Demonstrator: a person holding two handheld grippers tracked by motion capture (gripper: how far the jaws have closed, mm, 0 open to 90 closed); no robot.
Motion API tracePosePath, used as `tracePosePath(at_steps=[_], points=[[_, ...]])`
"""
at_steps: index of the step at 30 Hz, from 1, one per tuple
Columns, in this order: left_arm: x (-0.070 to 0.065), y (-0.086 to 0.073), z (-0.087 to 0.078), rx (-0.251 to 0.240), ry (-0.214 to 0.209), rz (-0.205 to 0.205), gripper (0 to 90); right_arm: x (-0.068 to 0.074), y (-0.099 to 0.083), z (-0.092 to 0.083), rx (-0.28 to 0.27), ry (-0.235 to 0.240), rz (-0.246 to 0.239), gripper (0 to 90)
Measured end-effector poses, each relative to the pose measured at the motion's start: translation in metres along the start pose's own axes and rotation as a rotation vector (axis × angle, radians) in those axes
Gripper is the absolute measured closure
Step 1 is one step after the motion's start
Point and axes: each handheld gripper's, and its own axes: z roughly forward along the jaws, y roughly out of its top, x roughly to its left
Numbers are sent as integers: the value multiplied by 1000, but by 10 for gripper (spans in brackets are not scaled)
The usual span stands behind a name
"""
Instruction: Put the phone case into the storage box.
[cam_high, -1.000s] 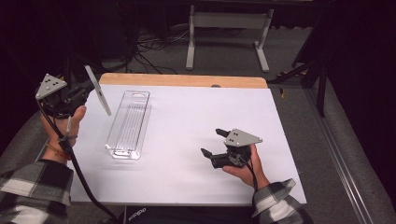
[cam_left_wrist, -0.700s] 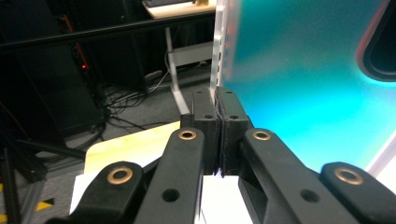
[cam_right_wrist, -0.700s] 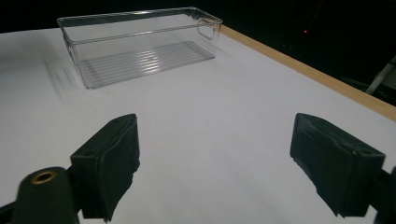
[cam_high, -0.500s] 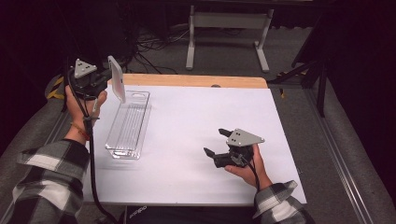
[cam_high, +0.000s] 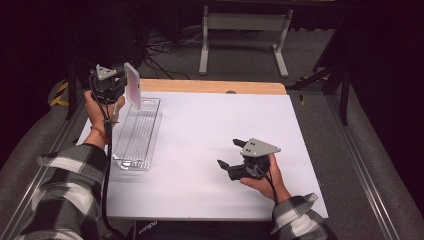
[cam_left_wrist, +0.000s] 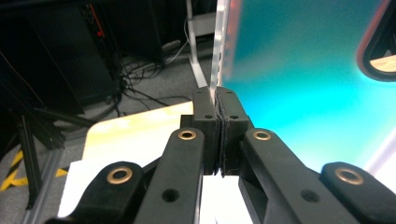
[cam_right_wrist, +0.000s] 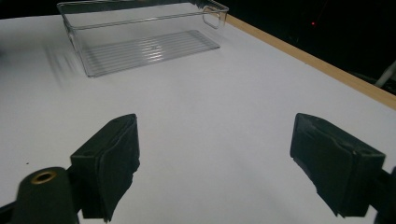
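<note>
The white surface (cam_high: 210, 140) is brightly and evenly lit from above, with the room around it dark. The high view is soft and grainy. In the left gripper view the lid (cam_left_wrist: 299, 60) glares teal, out of focus. In the right gripper view the tray (cam_right_wrist: 140, 32) blurs slightly.

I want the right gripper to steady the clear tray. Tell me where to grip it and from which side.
Grip the near long wall of the tray, probably best from above with one jaw inside and one outside. The tray lies flat on the table with thin upright walls and an open top. The right gripper is open and faces it; the left gripper pinches a flat panel over its far end.
</note>
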Motion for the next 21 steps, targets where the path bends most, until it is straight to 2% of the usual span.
tracePosePath(at_steps=[4, 8, 15, 21], points=[[-2, -3, 11, 29, 0, 8, 882, 0, -1, 2, 9, 1, -2, 159], [-8, -8, 25, 65, -8, -9, 881, -2, -3, 3, 21, 9, 8, 159], [-10, -12, 34, 92, -18, -23, 878, -1, -6, 6, 41, 15, 4, 159], [-10, -16, 42, 126, -20, -9, 878, 0, -8, 7, 52, 24, 1, 159]])
